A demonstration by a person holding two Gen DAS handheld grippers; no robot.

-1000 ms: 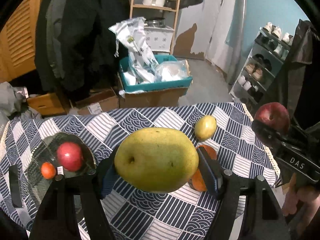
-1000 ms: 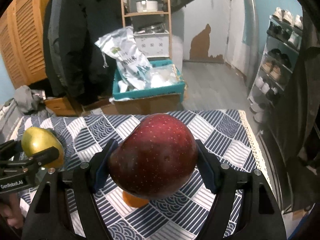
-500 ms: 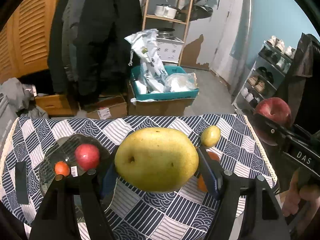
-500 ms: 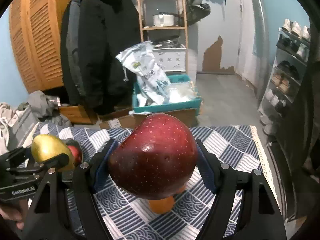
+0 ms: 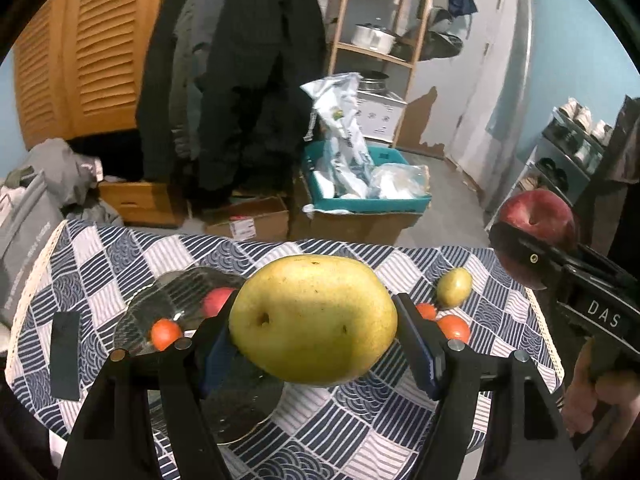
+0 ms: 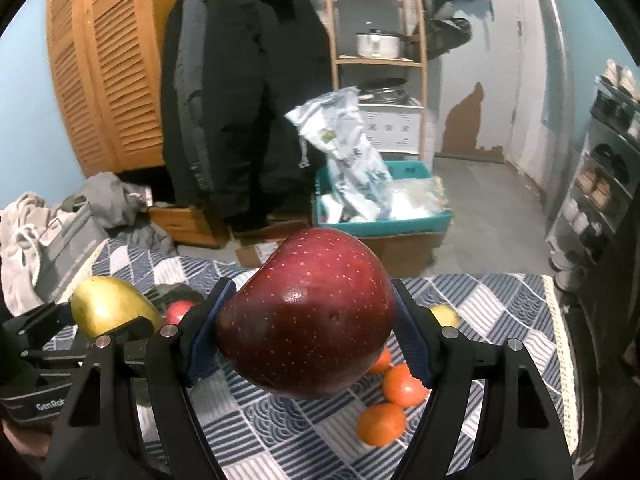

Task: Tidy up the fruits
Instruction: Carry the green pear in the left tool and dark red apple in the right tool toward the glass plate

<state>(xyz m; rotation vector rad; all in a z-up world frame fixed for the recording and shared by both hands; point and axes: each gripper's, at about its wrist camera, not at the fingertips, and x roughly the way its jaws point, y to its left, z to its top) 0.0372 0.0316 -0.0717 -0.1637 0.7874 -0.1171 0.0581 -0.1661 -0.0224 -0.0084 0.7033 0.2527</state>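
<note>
My left claw [image 5: 314,336] pinches a big yellow pear [image 5: 313,320] between its blue pads, carried in the air above the table. My right claw [image 6: 308,332] is clamped the same way on a dark red apple [image 6: 308,312], also lifted off the cloth; from the left wrist view that apple shows far to the right, beyond the table's edge.

Under and behind the pear lies a glass plate [image 5: 180,296] on the checked blue-and-white tablecloth [image 5: 400,432]. On it rest a small red apple [image 5: 216,300] and a small orange fruit [image 5: 165,333], both partly hidden by my left finger. A dark flat rectangle [image 5: 65,354] lies on the cloth left of the plate.

To the right of the pear, loose on the cloth, sit a small yellow-green fruit [image 5: 454,287] and some tangerines [image 6: 402,386] close together; the red apple covers part of that group in the right wrist view.

Past the table stand a teal crate [image 5: 400,200] stuffed with plastic bags on a cardboard box, dark coats [image 5: 256,72], a wooden shelf [image 5: 380,52] with a pot, and a shoe rack [image 5: 568,152] on the right.
</note>
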